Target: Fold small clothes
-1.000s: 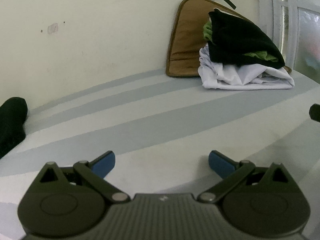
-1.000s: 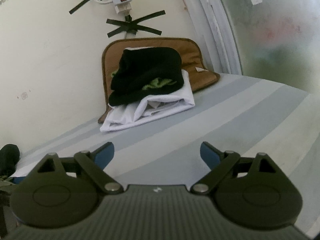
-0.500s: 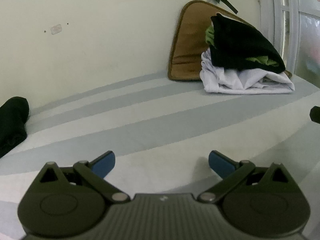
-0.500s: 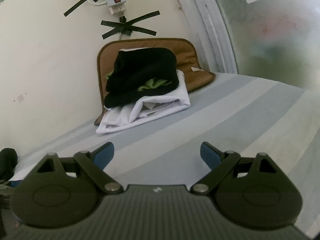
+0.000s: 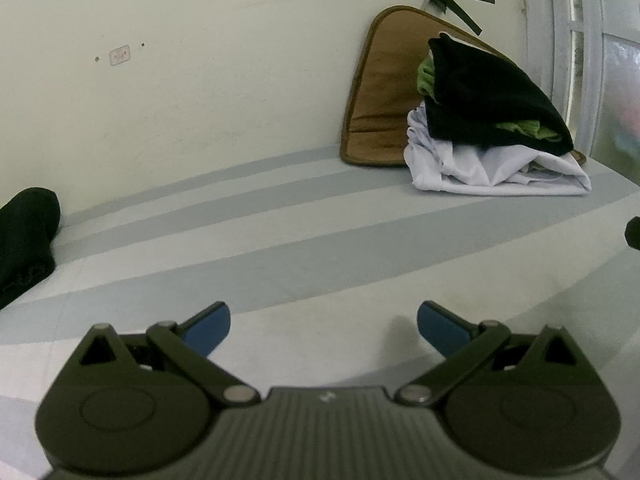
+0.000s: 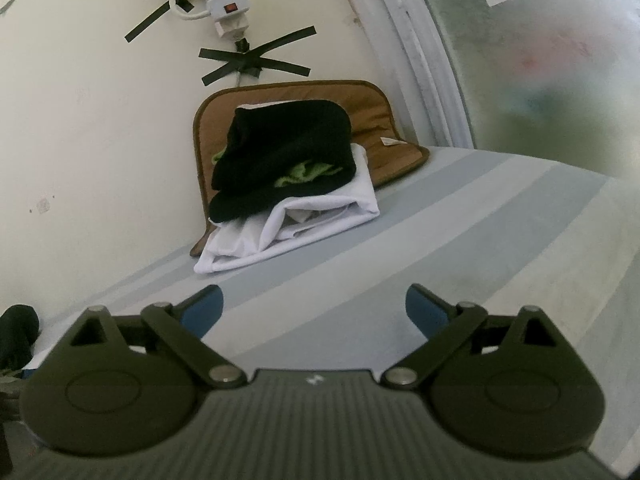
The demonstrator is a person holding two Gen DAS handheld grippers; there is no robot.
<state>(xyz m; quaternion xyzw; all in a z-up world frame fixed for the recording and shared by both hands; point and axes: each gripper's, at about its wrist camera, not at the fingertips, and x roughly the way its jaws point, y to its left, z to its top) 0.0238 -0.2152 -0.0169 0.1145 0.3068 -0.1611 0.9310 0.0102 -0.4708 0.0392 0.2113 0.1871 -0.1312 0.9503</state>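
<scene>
Both tongs wide and empty over a bare striped bed, clothes stacked at the far end

The left tongs [image 5: 323, 325] and right tongs [image 6: 313, 309] hover low over the grey-striped bed [image 5: 280, 240], their blue tips spread far apart with nothing between them, probably ready to fetch the next garment. The pile of clothes [image 6: 288, 188] sits well ahead against the wall, resting on a brown cushion [image 6: 372, 108], likely parked there to keep the middle free for folding. It looks loosely folded: a black garment [image 5: 492, 96] with green showing inside, on rumpled white cloth [image 5: 492, 172]. Another black garment [image 5: 24, 240] lies at the bed's left edge.
</scene>
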